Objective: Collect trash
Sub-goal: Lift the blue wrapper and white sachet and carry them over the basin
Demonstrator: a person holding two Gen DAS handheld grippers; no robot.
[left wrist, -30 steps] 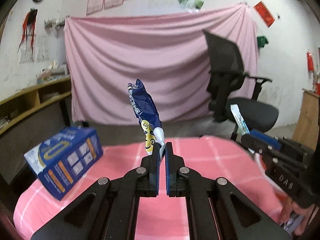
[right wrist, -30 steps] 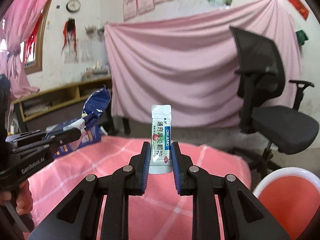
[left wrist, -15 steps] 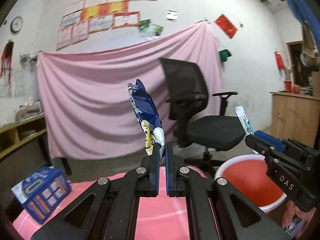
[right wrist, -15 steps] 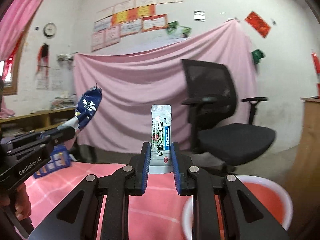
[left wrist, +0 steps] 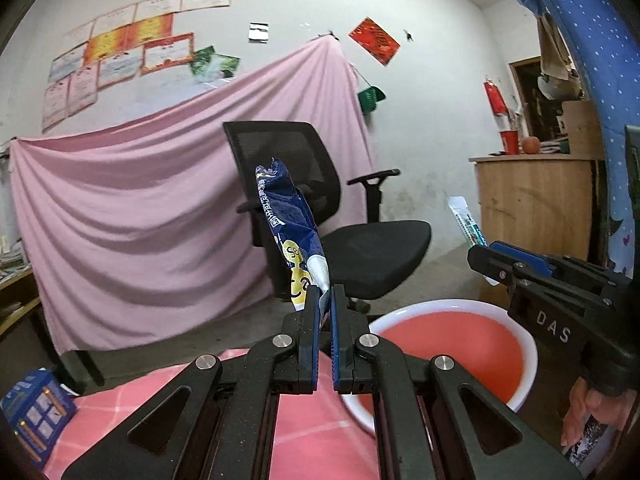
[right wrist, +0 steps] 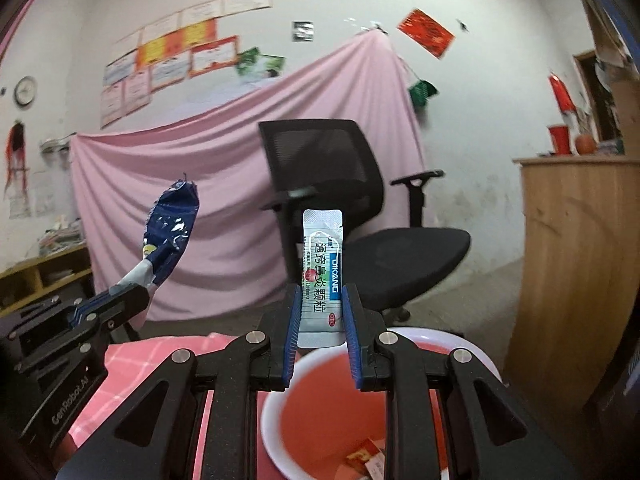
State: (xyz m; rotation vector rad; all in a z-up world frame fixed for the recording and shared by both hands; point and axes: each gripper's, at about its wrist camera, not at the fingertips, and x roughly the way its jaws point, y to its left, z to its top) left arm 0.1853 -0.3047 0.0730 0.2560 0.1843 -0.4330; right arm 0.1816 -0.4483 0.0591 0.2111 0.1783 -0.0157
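Note:
My left gripper (left wrist: 325, 292) is shut on a dark blue snack wrapper (left wrist: 290, 232) that stands up from its tips; the wrapper also shows in the right wrist view (right wrist: 170, 232). My right gripper (right wrist: 320, 300) is shut on a white medicine sachet (right wrist: 322, 276), held upright; the sachet also shows in the left wrist view (left wrist: 466, 222). A red basin with a white rim (left wrist: 524, 344) sits just below and ahead of both grippers. In the right wrist view the basin (right wrist: 272, 404) holds some small scraps (right wrist: 366, 456).
A pink checked tablecloth (left wrist: 320, 436) covers the table edge beside the basin. A blue box (left wrist: 34, 412) lies at the table's far left. A black office chair (left wrist: 320, 216) stands behind, before a pink curtain. A wooden cabinet (right wrist: 576, 280) is at the right.
Both grippers have swung to the right, away from the table's middle. The red basin has come into view below them. The blue box has slid to the far left. Both grips are unchanged.

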